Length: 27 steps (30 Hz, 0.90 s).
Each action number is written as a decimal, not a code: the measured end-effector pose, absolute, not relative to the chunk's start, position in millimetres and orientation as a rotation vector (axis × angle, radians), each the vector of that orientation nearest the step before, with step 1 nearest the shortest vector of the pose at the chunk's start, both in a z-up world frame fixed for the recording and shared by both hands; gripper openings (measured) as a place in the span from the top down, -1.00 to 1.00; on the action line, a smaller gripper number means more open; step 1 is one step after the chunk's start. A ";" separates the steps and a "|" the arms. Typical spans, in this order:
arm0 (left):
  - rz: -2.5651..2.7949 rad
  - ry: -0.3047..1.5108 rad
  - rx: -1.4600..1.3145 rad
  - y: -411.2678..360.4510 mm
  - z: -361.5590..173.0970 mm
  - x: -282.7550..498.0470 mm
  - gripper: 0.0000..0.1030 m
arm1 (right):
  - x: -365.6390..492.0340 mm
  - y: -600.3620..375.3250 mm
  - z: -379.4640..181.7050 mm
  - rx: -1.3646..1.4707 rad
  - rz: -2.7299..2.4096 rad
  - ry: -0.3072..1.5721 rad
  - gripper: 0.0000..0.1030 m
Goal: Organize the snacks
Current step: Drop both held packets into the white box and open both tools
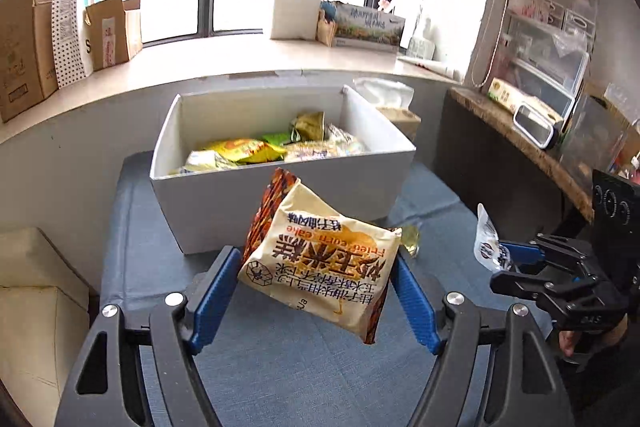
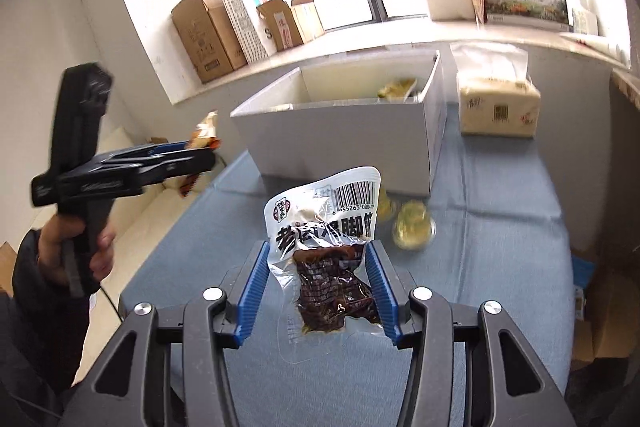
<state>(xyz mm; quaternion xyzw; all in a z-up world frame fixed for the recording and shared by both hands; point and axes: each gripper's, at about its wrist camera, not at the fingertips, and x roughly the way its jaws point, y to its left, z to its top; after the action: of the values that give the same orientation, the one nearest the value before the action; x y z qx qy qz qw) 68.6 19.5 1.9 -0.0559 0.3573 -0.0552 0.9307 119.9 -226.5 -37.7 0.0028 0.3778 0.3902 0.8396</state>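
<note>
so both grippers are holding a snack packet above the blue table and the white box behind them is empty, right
Not quite. The white box is not empty: the left wrist view shows several snack packets inside. The rest stands: the left gripper holds the corn cake packet, the right gripper the vacuum-sealed packet, above the blue table.

Cream snack packet (image 1: 320, 267) — orange lettering, white bin (image 1: 280, 195), blue tablecloth (image 1: 280, 367)

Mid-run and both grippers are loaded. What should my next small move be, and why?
Probably carry the left gripper forward over the white box and release there. It grips the fried corn cake packet off the blue cloth, just short of the box's near wall, and the box already holds other snacks. The right gripper, holding the vacuum-sealed meat pouch, can follow.
</note>
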 end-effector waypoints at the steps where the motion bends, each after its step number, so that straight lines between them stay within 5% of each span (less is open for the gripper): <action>1: -0.107 0.717 -0.119 22.3 15.4 70.2 -0.55 | 124.4 -223.8 -30.5 0.014 0.819 0.790 -0.04; 9: -0.107 0.717 -0.140 53.3 61.8 111.9 -0.55 | 180.7 -184.1 29.9 -0.012 0.788 0.674 -0.06; 18: 0.059 0.730 -0.069 85.7 52.3 221.7 -0.57 | 280.8 -128.1 36.6 -0.037 0.735 0.693 -0.11; 20: 0.037 0.738 -0.088 91.7 41.2 237.8 -0.80 | 296.8 -123.8 35.0 -0.031 0.717 0.687 -0.28; 22: 0.026 0.758 -0.096 94.9 32.0 247.9 -1.00 | 311.5 -121.4 31.1 -0.016 0.703 0.720 -1.00; 27: 0.019 0.758 -0.140 100.8 27.2 245.4 -1.00 | 310.9 -137.8 26.0 0.036 0.673 0.720 -1.00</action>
<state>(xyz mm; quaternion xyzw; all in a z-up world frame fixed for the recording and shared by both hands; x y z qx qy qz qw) 245.4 100.8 27.2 -0.0681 0.3697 0.0094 0.9266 310.9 -137.8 26.0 0.0173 0.3456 0.3229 0.8809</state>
